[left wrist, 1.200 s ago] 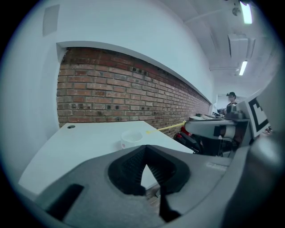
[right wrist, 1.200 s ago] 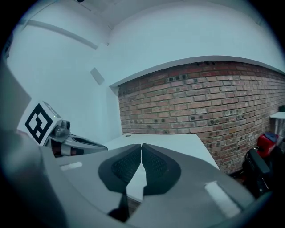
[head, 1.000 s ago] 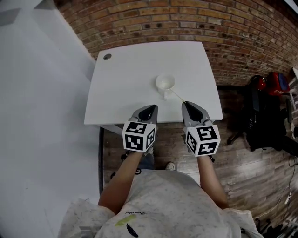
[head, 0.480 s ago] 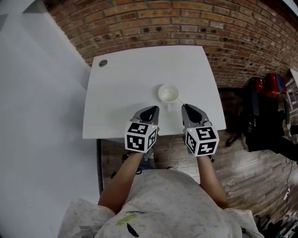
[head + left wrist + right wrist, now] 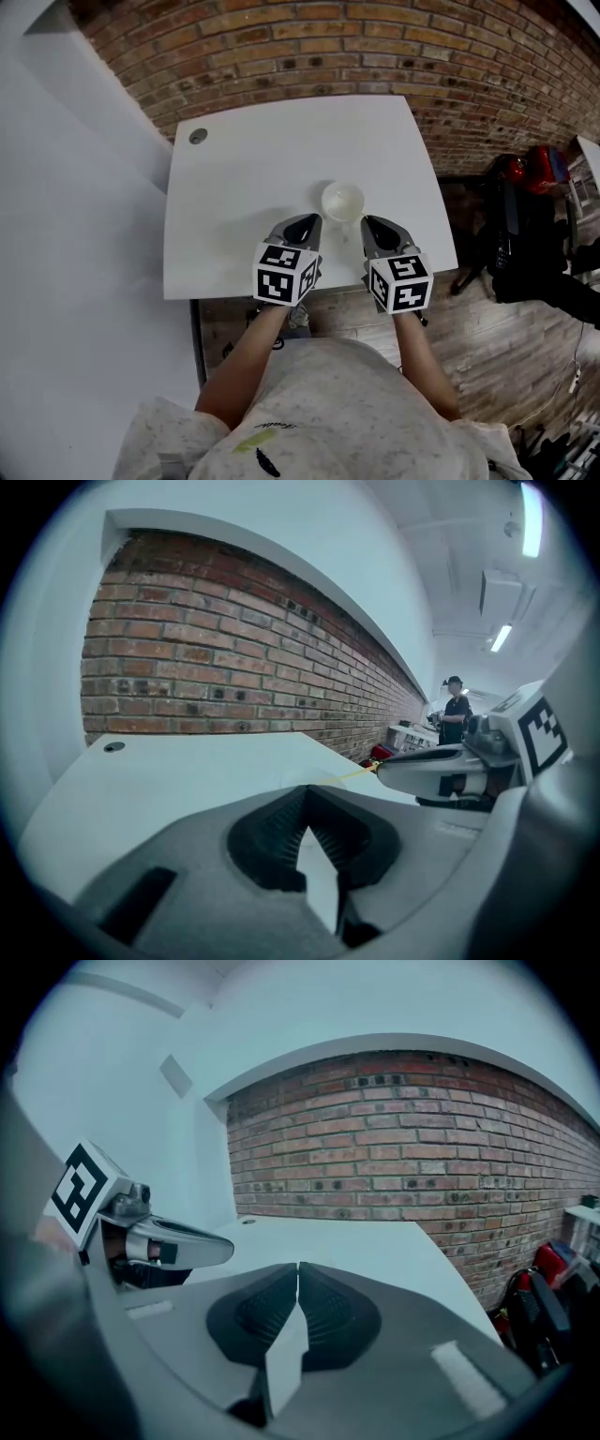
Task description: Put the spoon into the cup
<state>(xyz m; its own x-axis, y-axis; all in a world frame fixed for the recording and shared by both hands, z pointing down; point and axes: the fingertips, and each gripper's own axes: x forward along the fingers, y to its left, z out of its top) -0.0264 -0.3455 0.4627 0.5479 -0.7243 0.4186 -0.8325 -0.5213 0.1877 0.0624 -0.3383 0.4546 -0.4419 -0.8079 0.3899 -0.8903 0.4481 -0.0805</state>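
Note:
A white cup [image 5: 343,201] stands on the white table [image 5: 253,187] near its front edge. A thin yellowish spoon [image 5: 347,775] runs from over the cup to the tip of my right gripper [image 5: 367,222], which is shut on the handle's end. In the right gripper view the right gripper [image 5: 298,1267] has its jaws pressed together, and the spoon is hidden there. My left gripper [image 5: 306,223] hovers just left of the cup, shut on nothing. In the left gripper view, the left gripper [image 5: 305,794] hides most of the cup.
A brick wall [image 5: 375,47] backs the table, and a white wall [image 5: 75,234] lies to the left. A round cable hole [image 5: 197,136] is in the table's far left corner. Black and red gear [image 5: 525,206] lies on the wood floor at right. A person [image 5: 457,705] stands far off.
My right gripper has carried the spoon nearer to the cup, so less of the handle shows between them. Both grippers sit further over the table's front edge.

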